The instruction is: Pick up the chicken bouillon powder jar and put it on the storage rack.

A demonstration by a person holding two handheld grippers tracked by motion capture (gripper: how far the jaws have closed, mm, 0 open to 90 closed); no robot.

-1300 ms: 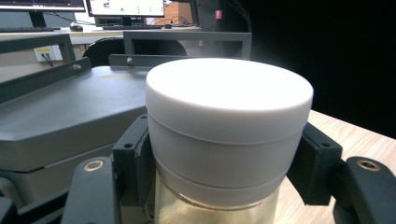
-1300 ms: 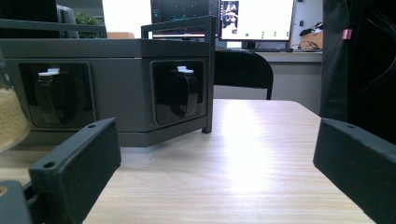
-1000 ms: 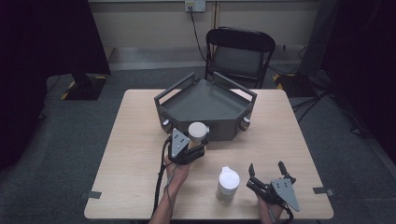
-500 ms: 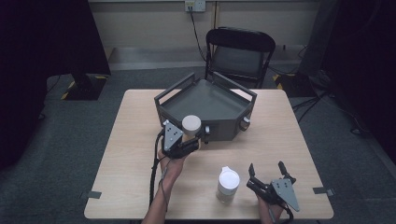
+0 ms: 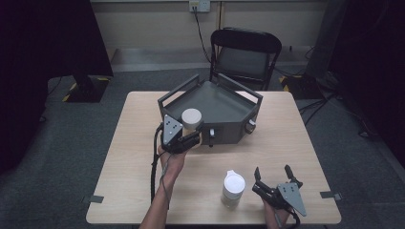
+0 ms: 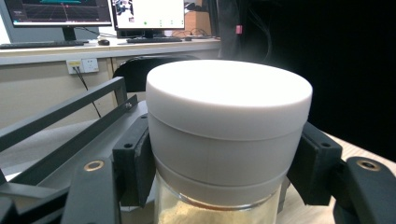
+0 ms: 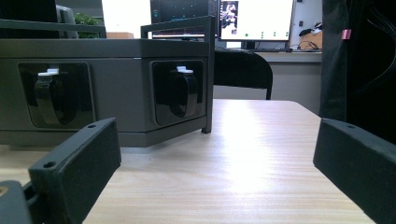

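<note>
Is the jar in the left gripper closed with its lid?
Closed: the white lid sits fully on the jar, clamped by the left gripper.

A matt white plastic lid (image 6: pixel 229 100) is seen on the clear glass jar (image 6: pixel 219 212) clamped in the matt black plastic left gripper (image 6: pixel 224 172). Just behind it, the tray (image 5: pixel 224 102) is made of dull grey metal. Pale, smooth wood grain is shown by the table (image 7: pixel 247 163).

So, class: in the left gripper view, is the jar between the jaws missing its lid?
No, the jar between the closed jaws wears a white lid.
</note>
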